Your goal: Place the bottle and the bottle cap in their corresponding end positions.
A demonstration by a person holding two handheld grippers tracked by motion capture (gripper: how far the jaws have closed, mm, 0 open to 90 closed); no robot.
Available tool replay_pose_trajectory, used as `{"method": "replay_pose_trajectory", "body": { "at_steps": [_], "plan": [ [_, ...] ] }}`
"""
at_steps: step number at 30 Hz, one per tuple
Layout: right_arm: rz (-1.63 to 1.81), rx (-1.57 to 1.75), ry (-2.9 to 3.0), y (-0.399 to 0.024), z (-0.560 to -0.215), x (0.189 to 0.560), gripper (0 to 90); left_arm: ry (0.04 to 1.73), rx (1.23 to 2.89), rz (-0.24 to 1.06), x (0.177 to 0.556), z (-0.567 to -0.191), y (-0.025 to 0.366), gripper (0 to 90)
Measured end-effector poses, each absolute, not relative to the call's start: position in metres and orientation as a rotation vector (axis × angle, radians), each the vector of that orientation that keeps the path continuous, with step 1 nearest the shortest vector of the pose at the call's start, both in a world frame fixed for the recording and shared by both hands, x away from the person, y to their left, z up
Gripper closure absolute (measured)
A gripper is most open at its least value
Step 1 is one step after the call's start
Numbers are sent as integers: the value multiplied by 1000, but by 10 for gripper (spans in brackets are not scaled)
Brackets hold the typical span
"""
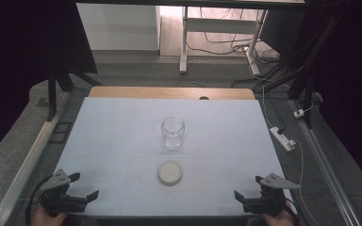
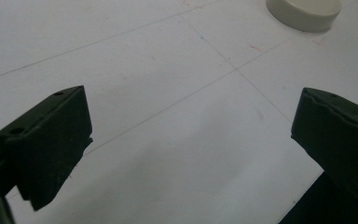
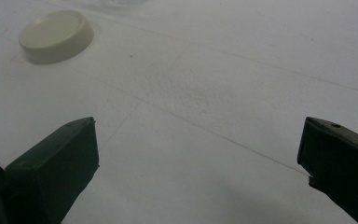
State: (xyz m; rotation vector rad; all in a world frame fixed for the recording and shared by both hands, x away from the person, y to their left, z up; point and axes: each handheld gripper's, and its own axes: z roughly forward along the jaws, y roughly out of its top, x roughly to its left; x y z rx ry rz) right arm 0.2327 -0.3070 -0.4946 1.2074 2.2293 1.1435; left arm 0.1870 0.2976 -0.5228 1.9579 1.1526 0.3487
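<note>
glass jar [image 1: 173, 133] stands upright and lidless near the middle of the white table [image 1: 113, 132], mouth open to the top. cream round lid [image 1: 170, 172] lies flat on the table just in front of the jar, on the person's side, apart from it and not touching.

left gripper [image 1: 84, 185] sits at the near left corner of the table, held in a hand [image 1: 42, 217] at the bottom edge, jaws pointing inward toward the centre. jaws spread wide, nothing between them. in the left gripper view the gripper [image 2: 191, 135] has bare table between its two black jaws, and the lid [image 2: 304, 13] sits at the upper right, well apart from them.

right gripper [image 1: 247, 186] at the near right corner, held in the other hand [image 1: 278, 219], grey three-cornered plate on top, jaws also pointing inward. jaws spread wide and holding nothing. in the right gripper view the gripper [image 3: 198, 149] frames bare table, with the lid [image 3: 57, 36] at the upper left, well clear of the jaws.

both grippers well apart from jar and lid, the lid roughly midway between them. thin pencil-like lines cross the table surface. white power strip [image 1: 283, 138] lies on the floor off the table's right edge.
</note>
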Motion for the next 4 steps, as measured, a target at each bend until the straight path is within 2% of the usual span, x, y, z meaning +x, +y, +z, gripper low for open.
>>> {"method": "replay_pose_trajectory", "body": {
  "at_steps": [4],
  "plan": [
    [1140,1217,2235,-308,-495,233,0,1160,1950,338,188,-523,298,0]
  ]
}}
